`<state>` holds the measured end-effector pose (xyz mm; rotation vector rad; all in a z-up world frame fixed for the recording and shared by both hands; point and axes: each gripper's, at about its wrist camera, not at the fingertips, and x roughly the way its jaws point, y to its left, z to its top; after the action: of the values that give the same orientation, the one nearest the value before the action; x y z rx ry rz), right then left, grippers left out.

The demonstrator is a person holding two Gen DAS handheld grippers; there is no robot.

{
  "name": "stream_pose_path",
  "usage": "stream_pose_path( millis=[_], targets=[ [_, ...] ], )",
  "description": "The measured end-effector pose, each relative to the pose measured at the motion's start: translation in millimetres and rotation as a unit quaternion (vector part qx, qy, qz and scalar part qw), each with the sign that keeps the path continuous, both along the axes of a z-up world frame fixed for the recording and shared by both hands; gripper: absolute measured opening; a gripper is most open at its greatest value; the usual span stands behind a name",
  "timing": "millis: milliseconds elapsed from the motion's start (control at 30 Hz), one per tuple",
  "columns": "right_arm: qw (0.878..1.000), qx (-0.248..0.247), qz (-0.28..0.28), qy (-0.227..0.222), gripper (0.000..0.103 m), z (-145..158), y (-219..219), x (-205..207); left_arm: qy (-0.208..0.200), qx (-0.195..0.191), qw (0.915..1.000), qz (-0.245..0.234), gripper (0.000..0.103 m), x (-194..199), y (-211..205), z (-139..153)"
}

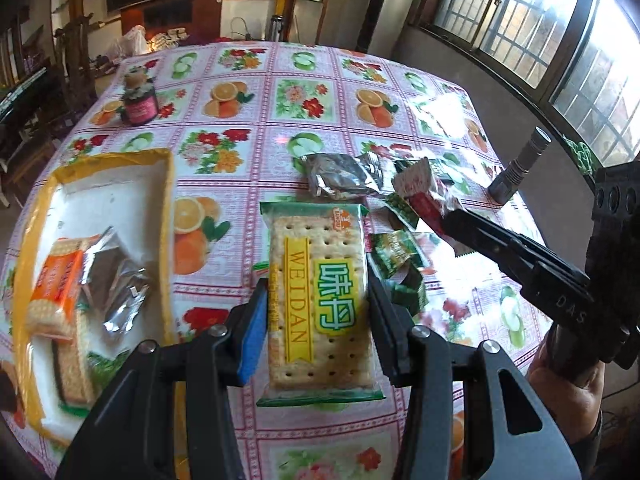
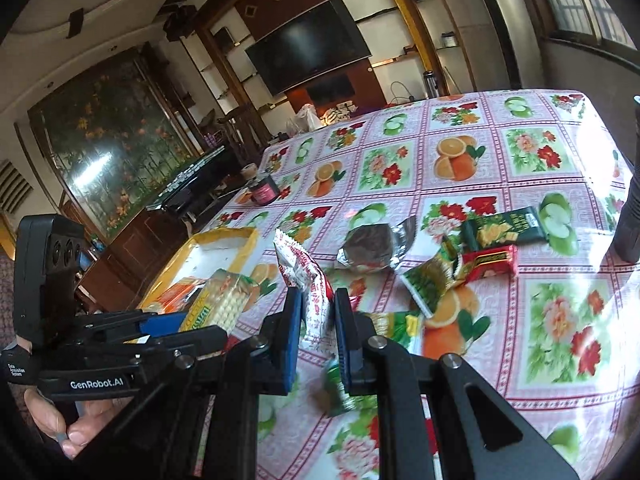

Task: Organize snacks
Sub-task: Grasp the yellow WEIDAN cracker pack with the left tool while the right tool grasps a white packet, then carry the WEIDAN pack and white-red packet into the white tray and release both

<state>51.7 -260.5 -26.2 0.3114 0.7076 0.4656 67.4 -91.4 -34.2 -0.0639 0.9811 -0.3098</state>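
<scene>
- Cracker packet in clear film with green ends and a yellow "WEIDAN" band (image 1: 320, 304) sits clamped between the blue-padded fingers of the left gripper (image 1: 316, 312), lifted above the tablecloth; its long axis runs straight away from the camera, and its near end is partly cut off behind the gripper's black linkage.
- Red-and-white printed snack sachet (image 2: 308, 280) is pinched by the right gripper (image 2: 318, 316), whose jaws are drawn close together on it; the sachet stands upright, crimped top edge up, with its lower part hidden between the pads.
- A hand (image 2: 76, 428) grips the left gripper's handle at the right wrist view's lower left, partly cut off.
- Left of the cracker packet, a shallow yellow-rimmed white tray (image 1: 168, 184) holds an orange cracker packet (image 1: 56, 280), a crumpled silver foil pouch (image 1: 116, 280) and more biscuits, blurred.
- Loose green wrappers (image 1: 400, 256) lie just beyond the grippers; the nearest ones are smeared and unreadable.
- Farther on rest another silver foil pouch (image 2: 372, 252), a small red packet (image 2: 492, 264) and a dark green bar (image 2: 504, 228).
- A grey metal flashlight (image 1: 520, 164) stands near the table edge.
- A dark jar with a pink label (image 1: 138, 106) sits far left on the fruit-and-flower tablecloth (image 1: 256, 152).
</scene>
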Motion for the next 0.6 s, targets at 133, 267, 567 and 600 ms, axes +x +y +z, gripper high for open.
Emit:
stream_pose_path(
  millis=[133,267,567,600],
  targets=[
    [1.0,-0.001,0.01,-0.002,0.015,1.4,12.7,-3.6,-0.006,0.002,0.9998,0.017,0.048,-6.4,17.1,3.4],
    [1.0,0.0,0.023,-0.005,0.015,4.8,25.5,-5.6,-0.014,0.006,0.9992,0.037,0.048,-13.4,38.2,6.3],
    [0.999,-0.004,0.049,0.004,0.015,-1.2,55.4,-3.1,-0.012,0.002,0.9969,0.077,0.048,-21.5,79.1,5.4],
    [0.999,-0.005,0.053,0.004,0.015,-1.5,59.2,-2.8,-0.012,0.002,0.9967,0.08,0.048,-22.3,82.5,5.2]
  ],
)
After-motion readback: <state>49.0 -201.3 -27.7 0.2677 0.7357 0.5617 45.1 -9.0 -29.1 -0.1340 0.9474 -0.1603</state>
